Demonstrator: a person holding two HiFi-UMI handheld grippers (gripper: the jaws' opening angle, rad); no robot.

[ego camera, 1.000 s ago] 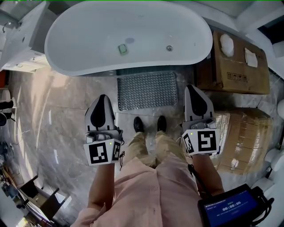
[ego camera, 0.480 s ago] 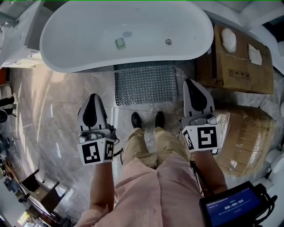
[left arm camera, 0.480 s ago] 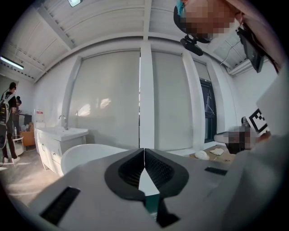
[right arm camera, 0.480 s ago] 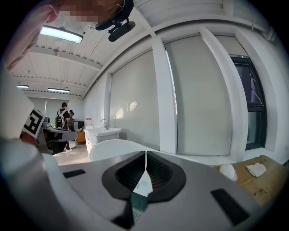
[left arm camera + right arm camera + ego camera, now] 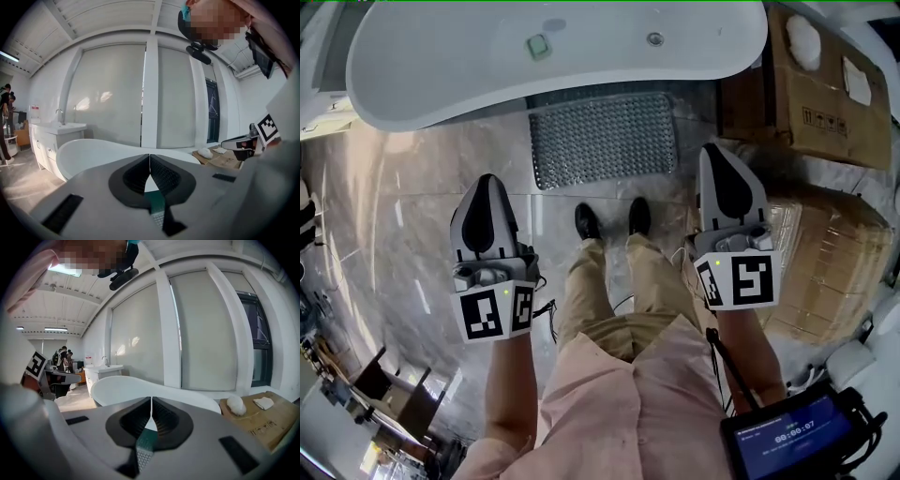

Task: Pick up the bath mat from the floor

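Bath mat sits higher in view — bathtub (white) too.

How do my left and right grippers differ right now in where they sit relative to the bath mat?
The left gripper hangs left of the bath mat, over bare marble floor. The right gripper hangs to the mat's right, near a wrapped package. In the head view the right gripper's tip lies alongside the mat, while the left gripper's tip only reaches its near edge. Both are shut on nothing, and neither touches the mat.
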